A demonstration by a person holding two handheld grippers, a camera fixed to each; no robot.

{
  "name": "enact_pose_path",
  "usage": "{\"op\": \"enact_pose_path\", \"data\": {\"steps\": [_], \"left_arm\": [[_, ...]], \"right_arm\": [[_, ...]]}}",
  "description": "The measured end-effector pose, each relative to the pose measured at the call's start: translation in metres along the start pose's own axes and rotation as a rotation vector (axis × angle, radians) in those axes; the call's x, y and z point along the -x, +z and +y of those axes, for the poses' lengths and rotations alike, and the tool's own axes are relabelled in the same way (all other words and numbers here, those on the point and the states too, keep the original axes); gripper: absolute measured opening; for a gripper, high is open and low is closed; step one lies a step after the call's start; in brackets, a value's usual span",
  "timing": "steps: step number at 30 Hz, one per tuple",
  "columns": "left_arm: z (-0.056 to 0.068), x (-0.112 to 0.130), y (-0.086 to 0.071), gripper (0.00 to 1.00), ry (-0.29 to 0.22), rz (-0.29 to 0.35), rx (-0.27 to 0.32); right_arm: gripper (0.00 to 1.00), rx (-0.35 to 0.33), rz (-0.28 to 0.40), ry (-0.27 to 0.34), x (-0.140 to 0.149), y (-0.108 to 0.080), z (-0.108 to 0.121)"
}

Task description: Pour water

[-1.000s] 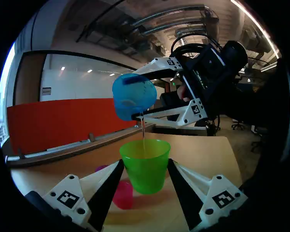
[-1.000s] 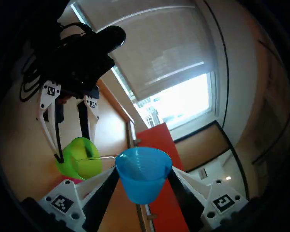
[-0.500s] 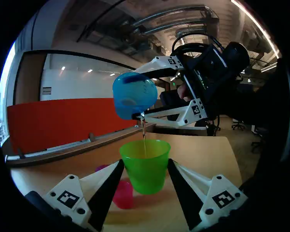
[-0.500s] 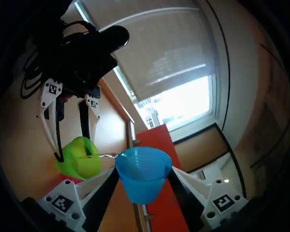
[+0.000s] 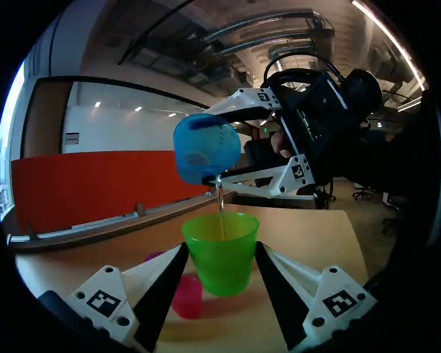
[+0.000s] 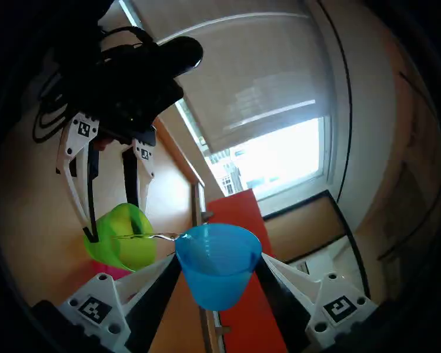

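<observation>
The left gripper (image 5: 220, 245) is clamped on a translucent green plastic cup (image 5: 221, 262), one finger pressed to each side. It holds the cup upright, low over the tan wooden table (image 5: 314, 235); from here I can't tell if the cup rests on it. The right gripper (image 6: 219, 257) grasps a translucent blue plastic cup (image 6: 217, 273) the same way. That cup is tipped hard over, above and just beyond the left gripper's tips, with its lip over the green cup's mouth. A thin stream of water (image 5: 220, 203) falls from that lip into the green cup. I'd say the pour is well under way but not finished. The stream is slender, so the blue cup may be nearly spent, though I can't make out either level. What remains is draining it and righting it. A small pink plastic cup (image 5: 187, 296) sits just beside the left gripper's left finger, with a red wall panel (image 5: 91, 182) far beyond.
</observation>
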State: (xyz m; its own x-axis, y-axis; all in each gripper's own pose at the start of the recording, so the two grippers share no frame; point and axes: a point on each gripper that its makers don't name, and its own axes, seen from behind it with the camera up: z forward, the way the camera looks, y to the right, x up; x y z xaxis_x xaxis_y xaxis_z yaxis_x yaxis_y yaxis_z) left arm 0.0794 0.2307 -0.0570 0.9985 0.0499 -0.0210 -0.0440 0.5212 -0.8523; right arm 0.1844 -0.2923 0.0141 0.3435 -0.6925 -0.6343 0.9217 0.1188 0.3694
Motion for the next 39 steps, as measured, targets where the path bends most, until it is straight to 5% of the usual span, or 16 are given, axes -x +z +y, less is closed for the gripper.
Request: {"op": "enact_pose_path", "data": {"steps": [39], "left_arm": [[0.0010, -0.0022, 0.0024, 0.82, -0.010, 0.012, 0.006]], "right_arm": [[0.89, 0.006, -0.001, -0.073, -0.0015, 0.0007, 0.0021]]}}
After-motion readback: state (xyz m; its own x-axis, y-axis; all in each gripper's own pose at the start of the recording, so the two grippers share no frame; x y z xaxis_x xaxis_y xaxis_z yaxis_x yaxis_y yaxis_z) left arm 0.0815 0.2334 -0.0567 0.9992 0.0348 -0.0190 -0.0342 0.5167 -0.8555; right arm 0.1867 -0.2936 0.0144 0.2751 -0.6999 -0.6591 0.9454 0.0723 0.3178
